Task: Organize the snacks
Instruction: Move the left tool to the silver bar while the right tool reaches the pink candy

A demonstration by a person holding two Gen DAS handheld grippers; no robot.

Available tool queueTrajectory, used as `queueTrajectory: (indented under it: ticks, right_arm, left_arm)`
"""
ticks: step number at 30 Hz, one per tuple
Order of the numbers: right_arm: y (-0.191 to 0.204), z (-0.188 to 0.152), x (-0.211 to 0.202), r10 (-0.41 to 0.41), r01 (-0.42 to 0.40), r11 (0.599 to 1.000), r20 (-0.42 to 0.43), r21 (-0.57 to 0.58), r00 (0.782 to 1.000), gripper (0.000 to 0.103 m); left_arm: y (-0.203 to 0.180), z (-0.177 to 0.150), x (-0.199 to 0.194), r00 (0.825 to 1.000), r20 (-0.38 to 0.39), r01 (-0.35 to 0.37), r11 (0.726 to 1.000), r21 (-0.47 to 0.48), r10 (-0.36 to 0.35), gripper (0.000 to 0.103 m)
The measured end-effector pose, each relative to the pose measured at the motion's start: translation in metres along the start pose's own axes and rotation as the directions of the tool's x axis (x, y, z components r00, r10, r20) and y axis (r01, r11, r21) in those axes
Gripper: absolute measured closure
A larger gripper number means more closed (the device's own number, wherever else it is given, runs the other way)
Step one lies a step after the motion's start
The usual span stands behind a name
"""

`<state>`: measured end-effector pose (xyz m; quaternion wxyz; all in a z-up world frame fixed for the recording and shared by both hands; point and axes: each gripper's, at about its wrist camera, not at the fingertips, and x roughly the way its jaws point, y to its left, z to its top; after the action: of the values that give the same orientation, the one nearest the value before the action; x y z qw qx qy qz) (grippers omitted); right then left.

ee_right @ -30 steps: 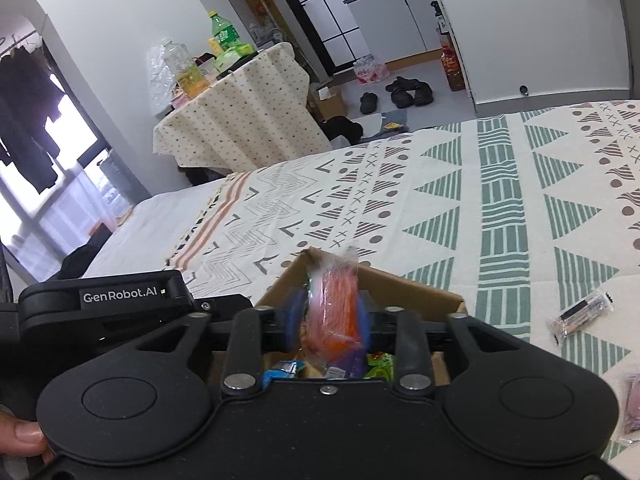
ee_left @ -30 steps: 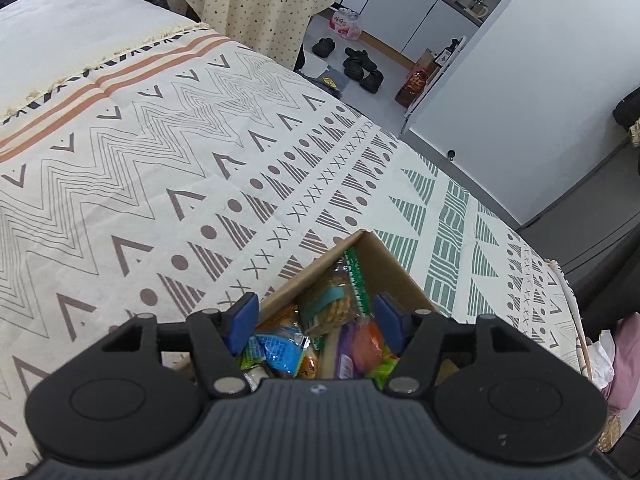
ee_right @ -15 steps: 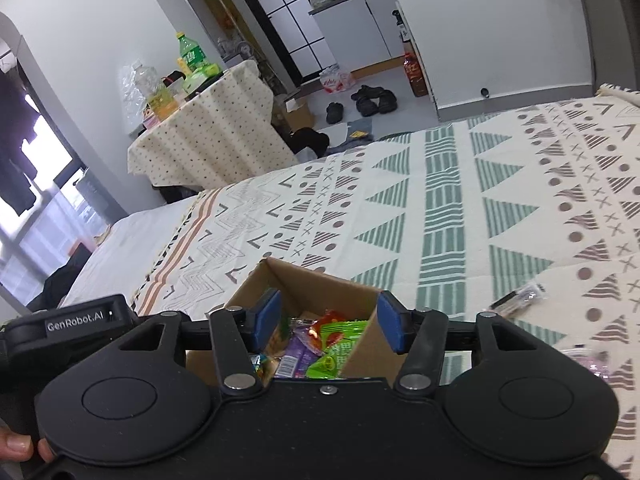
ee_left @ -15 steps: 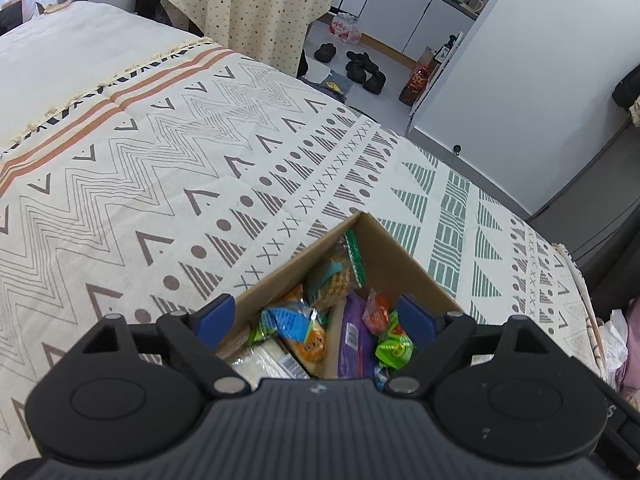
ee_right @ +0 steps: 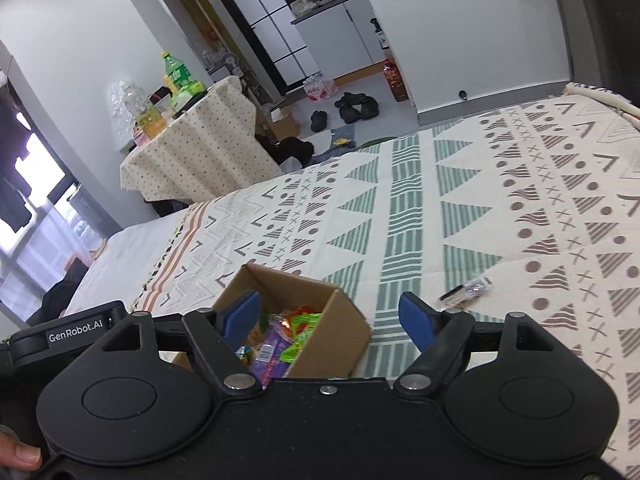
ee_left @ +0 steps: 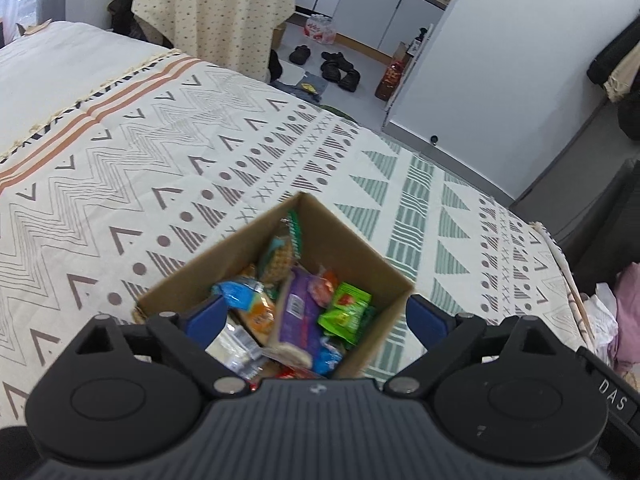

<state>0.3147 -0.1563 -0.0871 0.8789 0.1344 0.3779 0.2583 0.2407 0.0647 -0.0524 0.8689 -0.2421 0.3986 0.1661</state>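
box (ee_left: 348, 248) sits on the bed (ee_left: 132, 168), open top, plain brown cardboard, square-ish, thin walls, one rim corner pointing away from the left wrist cam. inside: loose pile of snack packs (ee_left: 296, 304), mostly crinkly glossy film. purple pack (ee_left: 298, 314) lying long-ways in the middle, green pack (ee_left: 346, 312) to its right, blue-and-orange pack (ee_left: 248, 300) to the left, a clear pack showing a waffle-pattern biscuit (ee_left: 280, 256) leaning on the far wall. box looks well filled but not over the rim.

left gripper (ee_left: 316, 314) hangs over the near side of the box, jaws spread wide after just opening, nothing between the pads, no contact with box or packs. right gripper (ee_right: 330, 316) same story: jaws just opened, apart, empty; left pad over the box (ee_right: 332, 344), right pad over bare cover.

progress, judged: most snacks already in the box. left over: at least one small clear wrapper with a dark end (ee_right: 466, 293) lying flat on the cover, right of the box and well apart from it, seen in the right cam. more may lie outside both views, can't tell.

bed cover is a woven cotton-type throw, cream, printed with grey-brown triangles, dots, crosses, chevrons, plus green striped bands; fringe at the edge. flat, soft surface, so the box may rock if pushed.
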Motion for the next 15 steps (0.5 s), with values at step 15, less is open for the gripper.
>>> queueTrajectory:
  ticks: [15]
  right_arm:
    - [-0.066, 0.009, -0.041, 0.002, -0.007, 0.988, 0.035, 0.154, 0.999, 0.009]
  left_arm:
    - [-0.059, -0.022, -0.004, 1.0, 0.011, 0.02, 0.999, 0.029, -0.02, 0.004]
